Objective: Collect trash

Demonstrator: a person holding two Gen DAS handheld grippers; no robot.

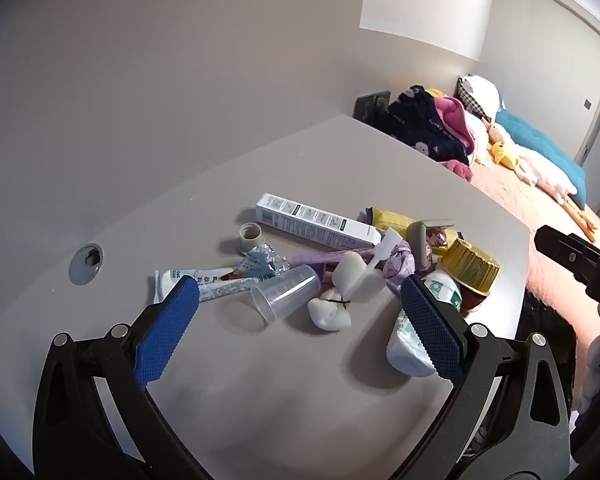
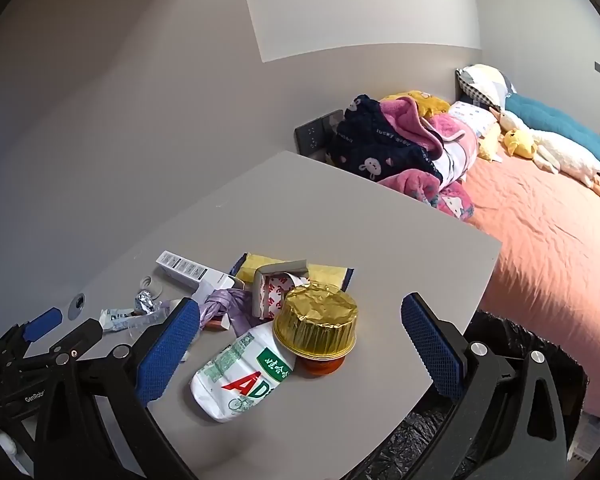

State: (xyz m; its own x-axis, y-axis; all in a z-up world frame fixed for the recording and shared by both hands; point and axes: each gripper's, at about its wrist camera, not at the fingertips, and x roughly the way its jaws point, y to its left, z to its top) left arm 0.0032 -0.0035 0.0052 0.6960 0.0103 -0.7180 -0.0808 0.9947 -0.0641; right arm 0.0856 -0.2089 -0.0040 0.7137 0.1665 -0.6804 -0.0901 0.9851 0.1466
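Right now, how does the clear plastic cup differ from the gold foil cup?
The clear plastic cup lies on its side, see-through and empty; the gold foil cup sits upside down, opaque and crinkled. The clear one lies alone; the gold one is propped on an orange thing. Both rest on the grey table.

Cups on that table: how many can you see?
2. A clear plastic cup lies on its side near the left gripper. A gold foil cup sits upside down beside the white bottle. The pile may hide more.
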